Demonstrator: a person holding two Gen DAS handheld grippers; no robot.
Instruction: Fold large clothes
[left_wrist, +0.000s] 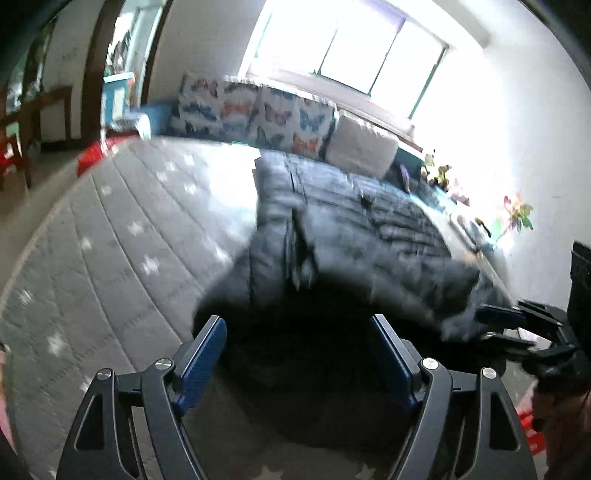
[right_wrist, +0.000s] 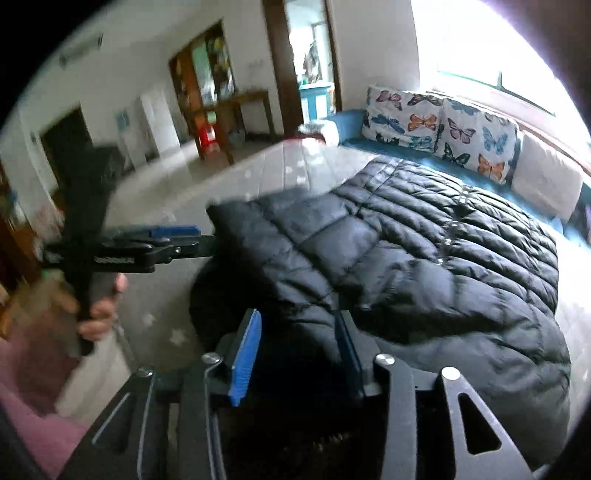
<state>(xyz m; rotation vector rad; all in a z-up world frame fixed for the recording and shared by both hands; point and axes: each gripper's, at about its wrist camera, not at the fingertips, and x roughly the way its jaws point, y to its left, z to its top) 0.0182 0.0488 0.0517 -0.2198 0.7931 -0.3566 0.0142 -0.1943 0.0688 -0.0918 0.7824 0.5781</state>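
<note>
Left wrist view: the jacket (left_wrist: 354, 236) is lying on the grey mat (left_wrist: 110, 258), its near edge bulging between the wide-spread jaws of the left gripper (left_wrist: 299, 354), which is being angled downward. No pad is seen pressing it, so a closing could catch too little cloth and the fold could slip.

Right wrist view: the right gripper (right_wrist: 299, 354) is being tilted down over the jacket's (right_wrist: 424, 258) near end, jaws partly parted around dark fabric; contact cannot be told. A snagged layer could be dragged askew.
</note>
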